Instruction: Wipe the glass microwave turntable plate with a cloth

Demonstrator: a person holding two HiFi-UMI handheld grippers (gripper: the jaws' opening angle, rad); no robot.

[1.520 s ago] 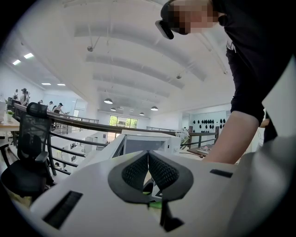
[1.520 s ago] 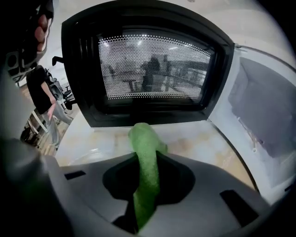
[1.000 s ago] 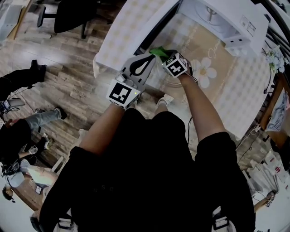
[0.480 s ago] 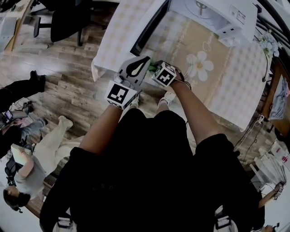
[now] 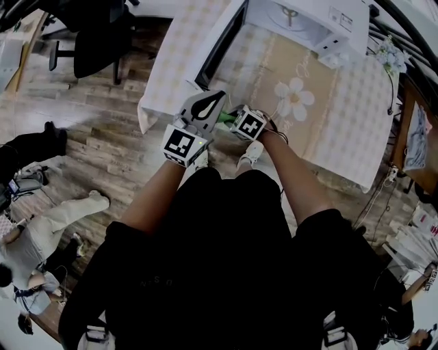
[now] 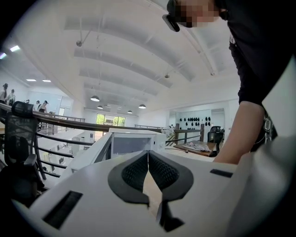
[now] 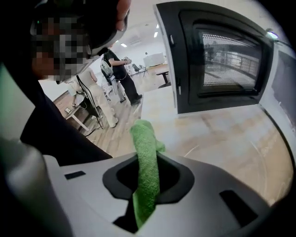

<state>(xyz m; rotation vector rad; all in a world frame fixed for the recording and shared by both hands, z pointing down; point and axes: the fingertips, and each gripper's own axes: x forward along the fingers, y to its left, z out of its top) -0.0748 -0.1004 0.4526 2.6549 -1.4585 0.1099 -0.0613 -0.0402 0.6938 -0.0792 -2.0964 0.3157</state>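
Observation:
My right gripper (image 7: 147,185) is shut on a green cloth (image 7: 145,152), which stands up out of its jaws. In the head view the green cloth (image 5: 226,117) shows between the two grippers at the table's near edge. A faint curved rim of the glass plate (image 7: 274,148) lies over the tan table surface to the right of the cloth. My left gripper (image 6: 148,155) is shut, its pads meet, and I see nothing between them. It points toward the white microwave (image 6: 134,141). The left gripper (image 5: 204,106) sits just left of the right gripper (image 5: 236,122).
The microwave (image 5: 308,20) stands at the table's far side with its dark door (image 7: 217,60) swung open. The flowered tablecloth (image 5: 321,116) covers the table. Office chairs (image 5: 96,41) and people (image 5: 41,232) are on the wooden floor to the left.
Both grippers have drawn back from the microwave's open door to the table's near edge, the green cloth still in the right one.

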